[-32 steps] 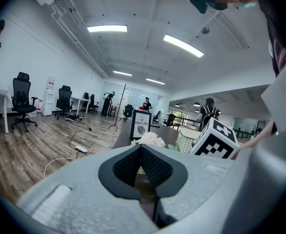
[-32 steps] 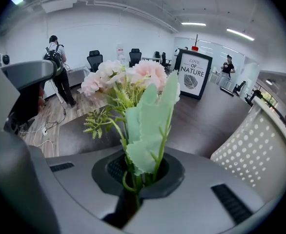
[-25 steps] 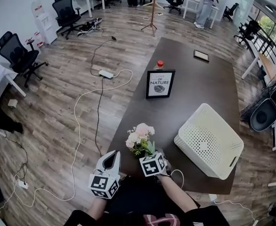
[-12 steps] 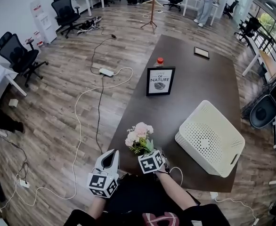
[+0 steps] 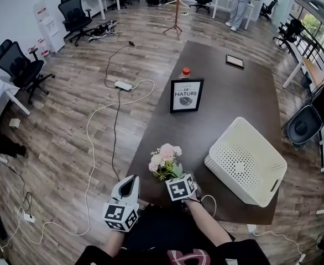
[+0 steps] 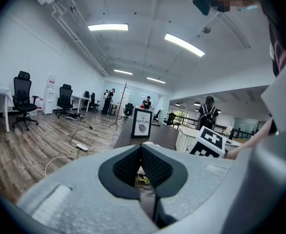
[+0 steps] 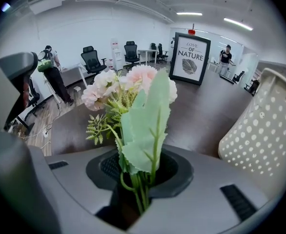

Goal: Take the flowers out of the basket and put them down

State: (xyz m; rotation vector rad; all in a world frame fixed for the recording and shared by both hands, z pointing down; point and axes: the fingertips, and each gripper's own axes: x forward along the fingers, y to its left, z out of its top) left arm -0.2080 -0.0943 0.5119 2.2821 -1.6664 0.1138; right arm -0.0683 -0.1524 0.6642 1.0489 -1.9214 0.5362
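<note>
Dark smooth tabletop (image 5: pixel 223 95) | perforated cream plastic basket (image 5: pixel 245 162) | ruffled pink flowers (image 5: pixel 165 157)

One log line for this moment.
step: setting flowers down | right gripper: jaws just opening, stems between | left gripper: jaws shut, empty | flowers: upright, out of basket

Flowers (image 5: pixel 165 159) at table (image 5: pixel 223 95) edge, prob. upright.
</note>
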